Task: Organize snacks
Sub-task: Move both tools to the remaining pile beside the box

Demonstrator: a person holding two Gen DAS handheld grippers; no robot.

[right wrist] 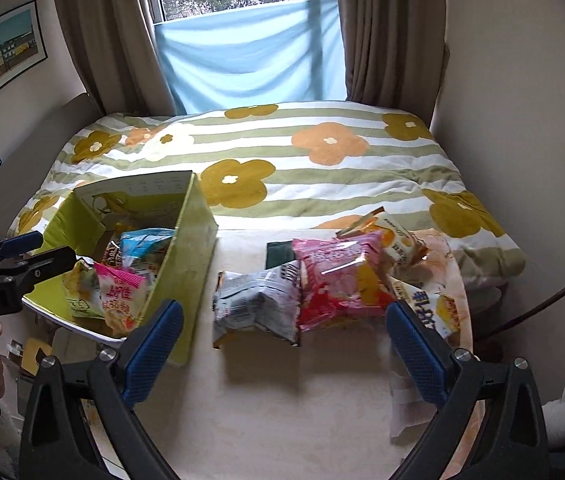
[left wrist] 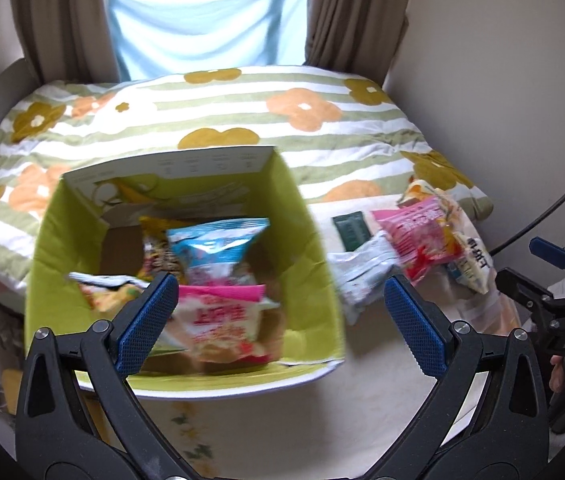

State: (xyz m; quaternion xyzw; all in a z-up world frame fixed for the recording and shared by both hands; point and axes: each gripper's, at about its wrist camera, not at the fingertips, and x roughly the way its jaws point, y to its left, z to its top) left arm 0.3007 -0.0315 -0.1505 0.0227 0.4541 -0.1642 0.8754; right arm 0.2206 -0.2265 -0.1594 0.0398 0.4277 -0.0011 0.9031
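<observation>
A green cardboard box (left wrist: 306,240) (right wrist: 198,232) stands open on a cream surface and holds several snack bags, among them a pink-topped bag (left wrist: 222,316) (right wrist: 122,296) and a light blue bag (left wrist: 218,244) (right wrist: 142,244). My left gripper (left wrist: 278,320) hangs open above the box's near side with nothing between its fingers. To the right of the box lies a loose heap: a silver-white bag (right wrist: 254,304) (left wrist: 358,276), a pink and red bag (right wrist: 338,284) (left wrist: 422,236) and yellow-printed bags (right wrist: 434,312). My right gripper (right wrist: 282,348) is open just in front of that heap, holding nothing.
A striped quilt with orange and mustard flowers (right wrist: 282,160) covers the bed behind. Brown curtains (right wrist: 386,32) and a blue cloth (right wrist: 250,56) frame the window. A small dark green packet (right wrist: 278,254) lies behind the heap. A black cable (right wrist: 542,304) runs at the right.
</observation>
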